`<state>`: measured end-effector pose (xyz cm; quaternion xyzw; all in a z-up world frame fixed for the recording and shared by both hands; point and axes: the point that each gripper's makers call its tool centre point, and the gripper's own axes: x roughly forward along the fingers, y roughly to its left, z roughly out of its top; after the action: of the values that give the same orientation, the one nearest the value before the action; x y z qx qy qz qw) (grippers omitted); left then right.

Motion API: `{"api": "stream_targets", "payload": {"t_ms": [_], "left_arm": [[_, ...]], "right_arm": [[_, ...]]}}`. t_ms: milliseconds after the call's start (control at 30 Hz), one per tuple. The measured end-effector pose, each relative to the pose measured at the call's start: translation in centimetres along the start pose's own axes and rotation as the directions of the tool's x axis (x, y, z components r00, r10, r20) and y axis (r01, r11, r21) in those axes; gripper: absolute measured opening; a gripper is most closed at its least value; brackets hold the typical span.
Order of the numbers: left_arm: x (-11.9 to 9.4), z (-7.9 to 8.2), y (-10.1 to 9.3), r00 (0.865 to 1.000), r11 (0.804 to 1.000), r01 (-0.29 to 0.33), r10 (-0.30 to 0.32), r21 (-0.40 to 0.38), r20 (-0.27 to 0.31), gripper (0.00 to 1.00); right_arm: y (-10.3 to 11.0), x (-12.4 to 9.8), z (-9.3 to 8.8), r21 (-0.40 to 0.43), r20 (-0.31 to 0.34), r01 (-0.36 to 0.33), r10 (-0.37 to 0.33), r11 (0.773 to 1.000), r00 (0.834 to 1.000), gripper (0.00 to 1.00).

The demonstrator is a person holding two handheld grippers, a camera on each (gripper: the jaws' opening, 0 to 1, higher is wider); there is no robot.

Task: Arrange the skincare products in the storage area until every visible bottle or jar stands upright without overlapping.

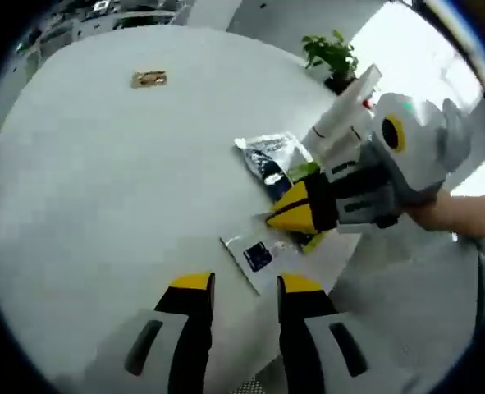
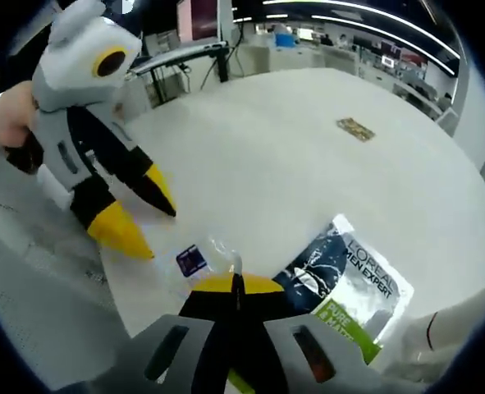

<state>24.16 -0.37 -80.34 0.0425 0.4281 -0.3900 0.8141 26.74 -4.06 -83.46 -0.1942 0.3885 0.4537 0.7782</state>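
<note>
The left gripper [image 1: 245, 287] hovers over the white table [image 1: 102, 180], jaws apart and holding nothing. The right gripper [image 2: 235, 286], jaws pressed together on a clear sachet [image 2: 205, 258], lies at 3 o'clock of the left. A dark L'Oréal sachet [image 2: 349, 283] with a green band lies flat just beside.

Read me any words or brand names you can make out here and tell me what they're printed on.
"L'OREAL MEN EXPERT": white letters on the dark sachet lying on the white table.
"PURE": start of the wording on the sachet's green band; the rest is cut off.
Clear packet with a blue label: print too small to read.
Small brown item farther off on the table: too blurred to read.
</note>
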Motion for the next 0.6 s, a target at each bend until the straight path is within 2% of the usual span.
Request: {"api": "stream_targets", "payload": {"t_ms": [67, 133, 200, 267, 333, 467, 600], "left_arm": [[0.2, 1.2, -1.3, 0.999, 0.998, 0.009, -0.011, 0.061, 0.038, 0.18], [1.1, 1.6, -1.3, 0.998, 0.994, 0.019, -0.026, 0.11, 0.055, 0.18], [1.9, 1.2, -1.3, 1.0, 0.99, 0.007, -0.011, 0.14, 0.023, 0.18], [2.5, 0.1, -1.0, 0.999, 0.981, -0.008, 0.018, 0.192, -0.05, 0.18], [3.0, -0.5, -0.4, 0.996, 0.973, -0.02, 0.039, 0.232, -0.076, 0.18], [3.1, -0.1, -0.8, 0.997, 0.97, -0.028, 0.046, 0.24, -0.069, 0.18], [3.3, -0.4, -0.2, 0.995, 0.97, -0.042, 0.062, 0.239, -0.075, 0.15]], "right_arm": [[0.0, 0.0, 0.0, 0.001, 0.0, -0.002, 0.002, 1.0, 1.0, 0.01], [0.0, 0.0, 0.0, 0.002, 0.0, -0.003, 0.003, 1.0, 1.0, 0.01], [0.0, 0.0, 0.0, 0.0, -0.001, -0.004, 0.004, 1.0, 1.0, 0.01], [0.0, 0.0, 0.0, -0.004, -0.001, -0.004, 0.004, 1.0, 1.0, 0.01], [0.0, 0.0, 0.0, -0.002, -0.001, -0.006, 0.006, 1.0, 1.0, 0.01], [0.0, 0.0, 0.0, 0.0, -0.001, -0.008, 0.008, 1.0, 1.0, 0.01], [0.0, 0.0, 0.1, 0.005, 0.002, -0.023, 0.023, 1.0, 1.0, 0.01]]}}
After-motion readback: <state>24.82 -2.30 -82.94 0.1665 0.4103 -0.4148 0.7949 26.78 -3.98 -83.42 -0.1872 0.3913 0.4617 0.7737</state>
